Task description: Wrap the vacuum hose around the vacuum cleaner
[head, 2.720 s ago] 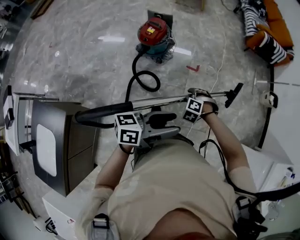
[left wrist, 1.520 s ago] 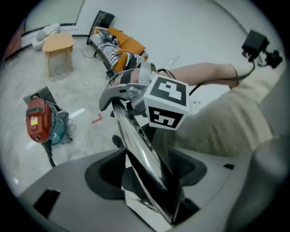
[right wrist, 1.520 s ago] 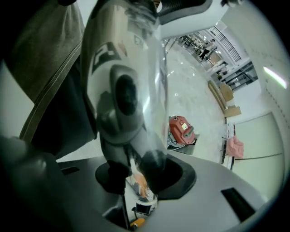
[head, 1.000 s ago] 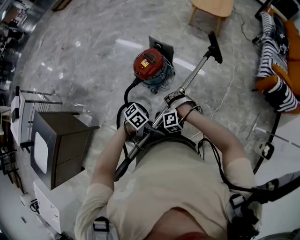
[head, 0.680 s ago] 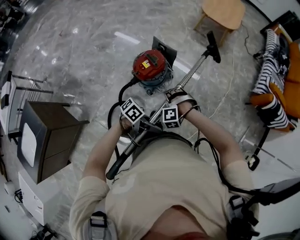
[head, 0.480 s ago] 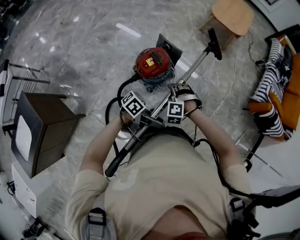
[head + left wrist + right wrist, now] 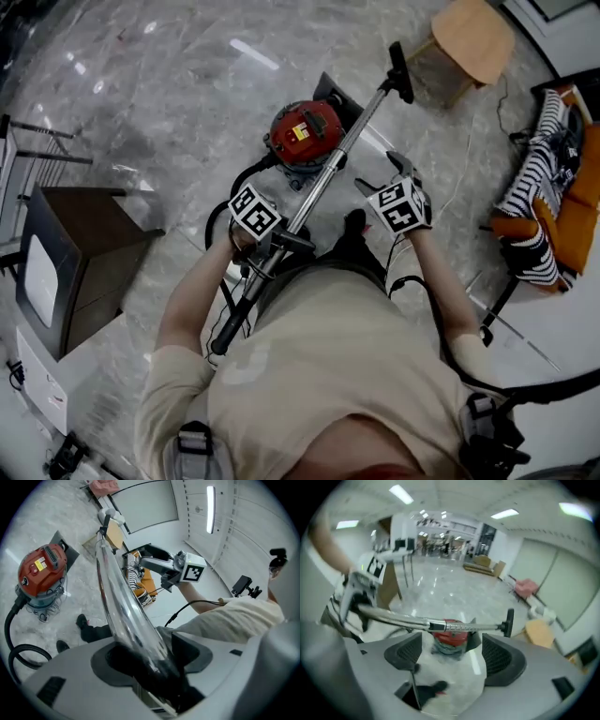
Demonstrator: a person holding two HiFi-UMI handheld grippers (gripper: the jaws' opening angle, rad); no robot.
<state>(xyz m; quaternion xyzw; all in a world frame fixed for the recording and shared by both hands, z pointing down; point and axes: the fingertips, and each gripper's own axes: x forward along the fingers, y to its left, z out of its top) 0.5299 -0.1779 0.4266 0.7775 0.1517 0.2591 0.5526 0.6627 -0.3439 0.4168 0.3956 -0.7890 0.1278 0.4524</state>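
Note:
The red vacuum cleaner (image 7: 305,131) stands on the marble floor ahead of me. Its black hose (image 7: 217,217) loops on the floor to its left. My left gripper (image 7: 279,242) is shut on the metal wand (image 7: 333,159), which slants up to the black nozzle (image 7: 398,73). In the left gripper view the wand (image 7: 117,597) runs out from between the jaws, with the vacuum cleaner (image 7: 41,569) at left. My right gripper (image 7: 384,176) hangs to the right of the wand and off it. Its jaws have just been opening and hold nothing. The right gripper view has the wand (image 7: 398,617) beyond them.
A dark wooden cabinet (image 7: 84,253) stands at the left. A wooden stool (image 7: 473,37) is beyond the nozzle. Striped and orange cloth (image 7: 553,178) lies at the right, with a thin white cable (image 7: 459,178) on the floor. My shoe (image 7: 354,223) is below the wand.
The right gripper has let go of the wand, opened and moved off to the right. The left gripper keeps its hold, and the wand's nozzle end has swung a little to the left.

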